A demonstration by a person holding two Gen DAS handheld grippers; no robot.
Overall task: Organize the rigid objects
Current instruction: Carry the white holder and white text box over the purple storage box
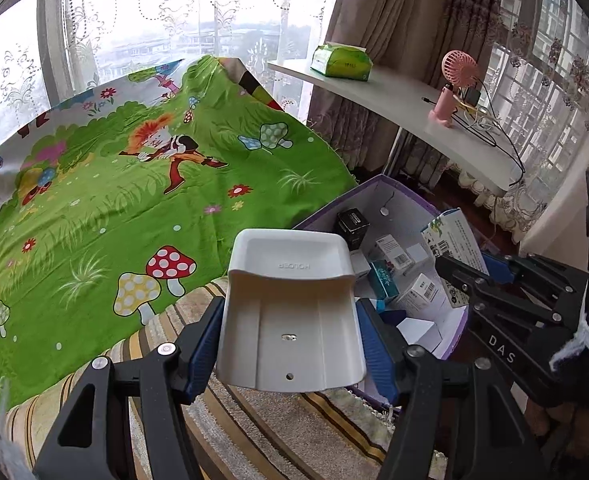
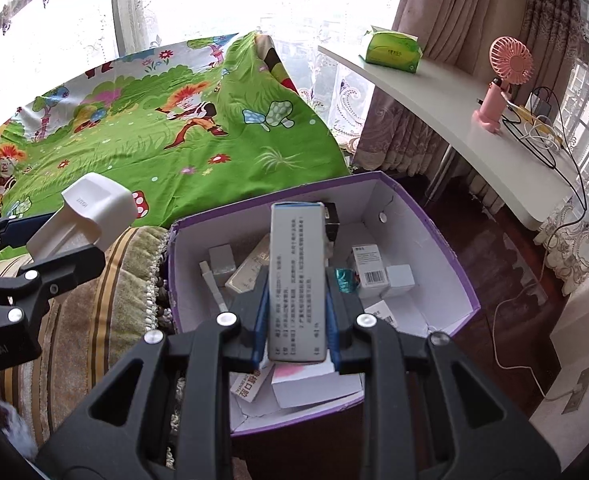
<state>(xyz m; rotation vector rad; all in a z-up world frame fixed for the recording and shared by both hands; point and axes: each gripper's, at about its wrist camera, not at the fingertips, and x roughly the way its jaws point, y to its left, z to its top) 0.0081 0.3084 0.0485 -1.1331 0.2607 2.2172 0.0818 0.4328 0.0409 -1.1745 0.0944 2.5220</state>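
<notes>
My left gripper [image 1: 288, 332] is shut on a white plastic holder [image 1: 290, 308], held above the striped cushion edge just left of the purple box [image 1: 378, 186]. It also shows in the right wrist view [image 2: 90, 216]. My right gripper [image 2: 296, 312] is shut on a grey printed carton [image 2: 297, 280], held upright over the open purple box [image 2: 434, 236]. The same carton shows in the left wrist view [image 1: 454, 244]. The box holds several small cartons, among them a white barcoded one [image 2: 370, 270] and a black one [image 1: 352, 222].
A green cartoon-print sheet [image 1: 134, 184] covers the bed behind. A striped cushion [image 2: 94, 308] lies left of the box. A white curved shelf [image 1: 414, 112] at the right carries a green tissue pack [image 1: 340, 62], a pink fan [image 1: 452, 84] and cables. Dark wood floor lies right of the box.
</notes>
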